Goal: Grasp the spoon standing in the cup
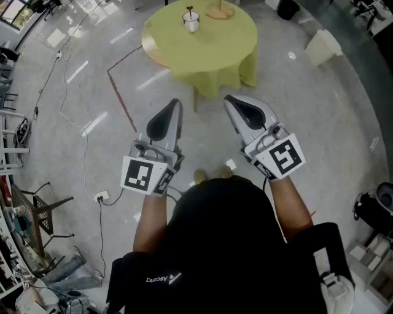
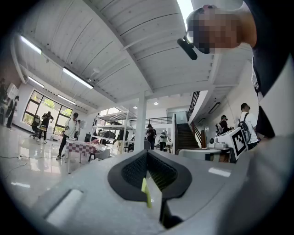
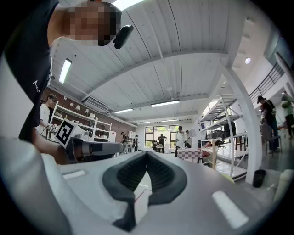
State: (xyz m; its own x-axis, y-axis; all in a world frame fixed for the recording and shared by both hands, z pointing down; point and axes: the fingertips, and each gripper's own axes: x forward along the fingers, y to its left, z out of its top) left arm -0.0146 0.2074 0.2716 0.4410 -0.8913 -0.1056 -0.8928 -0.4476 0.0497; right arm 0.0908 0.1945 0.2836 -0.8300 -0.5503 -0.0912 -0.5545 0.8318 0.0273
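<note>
Black-shirted torso (image 1: 227, 245) fills the bottom of the head view, with both forearms reaching forward from it. Left gripper (image 1: 174, 105) and right gripper (image 1: 230, 101) are side by side on the near side of the round table (image 1: 215, 58), well apart from it, tips aimed toward it. Both sets of jaws sit pressed together with nothing in them. The table has a yellow-green cloth. Cup (image 1: 191, 23) stands on the table toward its far edge, and the spoon (image 1: 190, 10) stands upright in the cup. A tan wooden object (image 1: 220, 11) is on the table just right of the cup; cannot tell what it is. A red tape line (image 1: 120, 92) runs on the floor left of the table.

Left gripper view: camera tilts up at ceiling and hall. The dark pads (image 2: 133, 172) meet at the tips, closed on nothing. The other gripper's marker cube (image 2: 239, 140) shows at right.

Right gripper view: again ceiling and hall. The pads (image 3: 126, 174) are closed tip to tip and hold nothing. A marker cube (image 3: 65, 132) shows at left.
</note>
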